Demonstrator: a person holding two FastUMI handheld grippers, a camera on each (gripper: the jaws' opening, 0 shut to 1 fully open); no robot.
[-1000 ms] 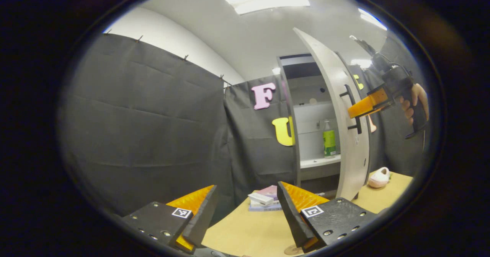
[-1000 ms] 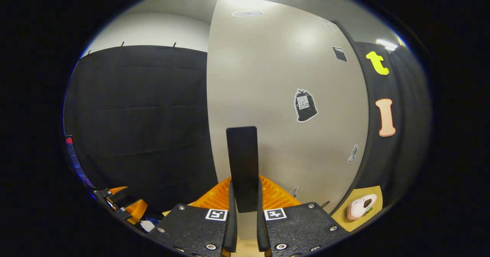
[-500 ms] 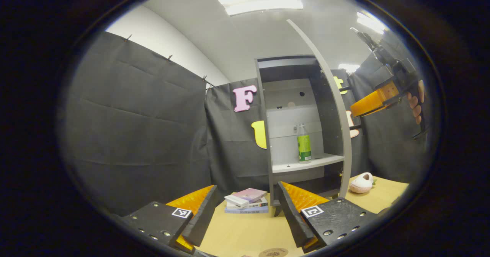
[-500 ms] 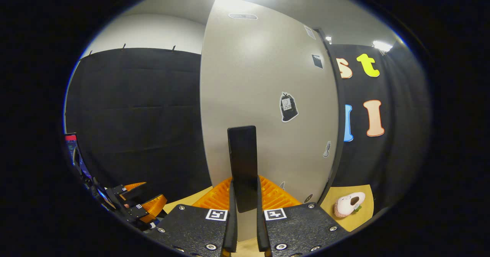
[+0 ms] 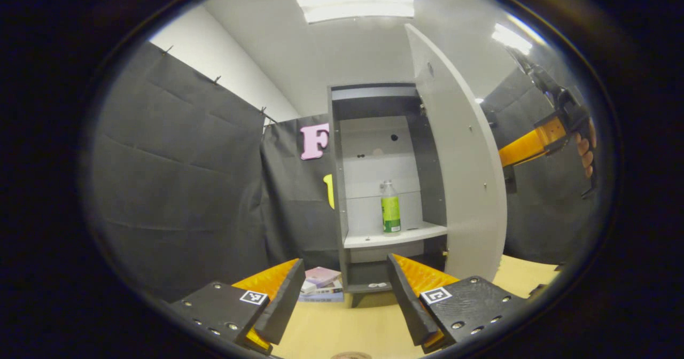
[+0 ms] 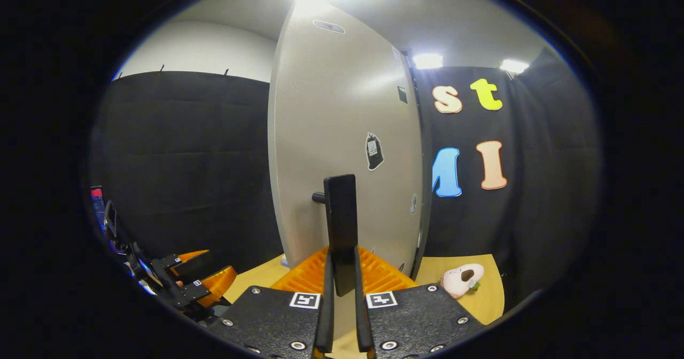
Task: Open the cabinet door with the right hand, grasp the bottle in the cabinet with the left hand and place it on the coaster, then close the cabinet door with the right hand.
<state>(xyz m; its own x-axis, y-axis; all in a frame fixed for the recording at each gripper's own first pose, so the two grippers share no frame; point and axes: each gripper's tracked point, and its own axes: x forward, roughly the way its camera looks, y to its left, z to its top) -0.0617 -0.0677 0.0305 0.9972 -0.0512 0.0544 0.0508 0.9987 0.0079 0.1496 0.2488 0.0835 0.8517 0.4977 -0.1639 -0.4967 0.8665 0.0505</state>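
Gripping the dark handle (image 6: 341, 225) of the cabinet door (image 6: 342, 124), the right gripper (image 6: 341, 289) has both fingers pressed on the bar, as the right gripper view shows. From the left gripper view the door stands swung wide on its hinges, and the cabinet (image 5: 374, 188) is open to the front. The bottle (image 5: 390, 208), clear with a green label, stands upright on the cabinet's shelf (image 5: 395, 236), toward its middle and apart from the side walls. The left gripper (image 5: 342, 295) has its fingers spread wide with nothing between them, low over the table (image 5: 347, 327) and well short of the cabinet.

Several things could go wrong from here, in my judgement. If the right gripper lets go of the handle and the door drifts back on its hinges, it could swing into the path of the left gripper — or strike it mid-reach. A reach that comes in too high or off-centre could knock the tall, narrow bottle over on the shelf, since it looks easy to topple. A grasp near the cap might let it pivot and slip; around the labelled body seems safer. Pulling the bottle out low could catch its base on the shelf's front lip. Only a sliver of a round thing shows at the bottom edge of the left gripper view, perhaps the coaster (image 5: 350, 354) — I cannot tell for sure. A stack of books (image 5: 320, 284) lies on the table beside the cabinet's foot, and a careless carry might clip it.
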